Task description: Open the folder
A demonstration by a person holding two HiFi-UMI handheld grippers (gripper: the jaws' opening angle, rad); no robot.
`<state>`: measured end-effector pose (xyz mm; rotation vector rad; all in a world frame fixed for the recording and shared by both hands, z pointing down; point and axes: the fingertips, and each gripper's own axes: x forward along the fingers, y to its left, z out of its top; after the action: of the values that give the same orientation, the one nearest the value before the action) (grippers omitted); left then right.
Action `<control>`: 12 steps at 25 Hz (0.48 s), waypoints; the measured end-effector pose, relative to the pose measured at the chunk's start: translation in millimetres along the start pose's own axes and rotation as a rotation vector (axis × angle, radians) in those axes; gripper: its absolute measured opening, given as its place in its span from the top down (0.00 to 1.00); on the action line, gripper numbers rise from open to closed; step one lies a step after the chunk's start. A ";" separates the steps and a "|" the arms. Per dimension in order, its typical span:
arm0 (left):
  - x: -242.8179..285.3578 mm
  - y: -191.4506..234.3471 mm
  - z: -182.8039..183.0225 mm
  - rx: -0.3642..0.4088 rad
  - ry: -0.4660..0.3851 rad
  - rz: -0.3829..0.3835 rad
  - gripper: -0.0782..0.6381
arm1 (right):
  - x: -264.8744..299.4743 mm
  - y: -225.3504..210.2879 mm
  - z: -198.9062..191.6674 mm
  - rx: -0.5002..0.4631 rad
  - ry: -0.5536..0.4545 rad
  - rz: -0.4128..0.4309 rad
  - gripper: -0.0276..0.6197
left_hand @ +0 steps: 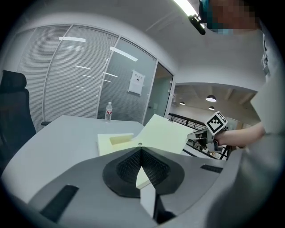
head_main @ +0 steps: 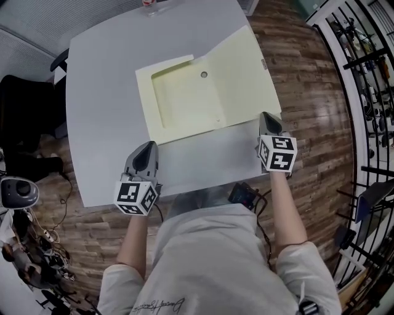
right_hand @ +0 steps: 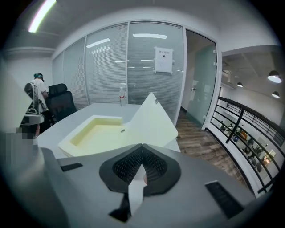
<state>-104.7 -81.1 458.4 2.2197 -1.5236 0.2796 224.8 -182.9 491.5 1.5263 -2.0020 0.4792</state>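
A pale yellow folder lies open on the grey table (head_main: 104, 92). Its shallow tray half (head_main: 184, 98) rests flat, and its cover (head_main: 240, 74) tilts up to the right, past the table's right edge. My right gripper (head_main: 266, 117) is shut, its tips on the cover's near right corner. In the right gripper view the raised cover (right_hand: 149, 120) rises just past the closed jaws (right_hand: 142, 145), with the tray (right_hand: 98, 133) to its left. My left gripper (head_main: 149, 146) hangs shut and empty above the table's front, short of the folder's near left corner. Ahead of the left gripper (left_hand: 141, 149) are the folder (left_hand: 118, 141) and the right gripper (left_hand: 198, 136).
A water bottle (head_main: 149, 5) stands at the table's far edge. A black office chair (head_main: 18, 104) is to the left and a black railing (head_main: 363, 92) over wooden floor to the right. A person (right_hand: 38, 95) stands by the glass wall at back left.
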 end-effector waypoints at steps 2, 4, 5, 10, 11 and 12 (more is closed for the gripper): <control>-1.8 -6.0 3.6 -0.011 -0.008 -0.004 0.88 | -5.1 19.5 7.7 -0.024 -0.021 0.052 0.92; -3.4 -12.8 5.2 -0.023 -0.009 -0.004 0.88 | -12.6 40.2 16.2 -0.036 -0.047 0.109 0.92; -4.6 -16.8 5.6 -0.026 -0.008 -0.007 0.88 | -17.6 51.2 20.7 -0.038 -0.063 0.139 0.92; -15.6 -36.2 15.5 0.001 -0.017 -0.037 0.88 | -46.2 106.6 44.1 -0.055 -0.145 0.269 0.92; -18.1 -39.1 18.7 0.000 -0.027 -0.044 0.88 | -51.5 116.4 47.5 -0.057 -0.157 0.293 0.92; -20.5 -41.7 21.7 0.000 -0.037 -0.049 0.88 | -56.4 125.7 50.0 -0.056 -0.167 0.319 0.92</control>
<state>-75.5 -61.2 421.2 2.2704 -1.4852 0.2246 103.8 -134.5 424.5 1.2528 -2.3836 0.4267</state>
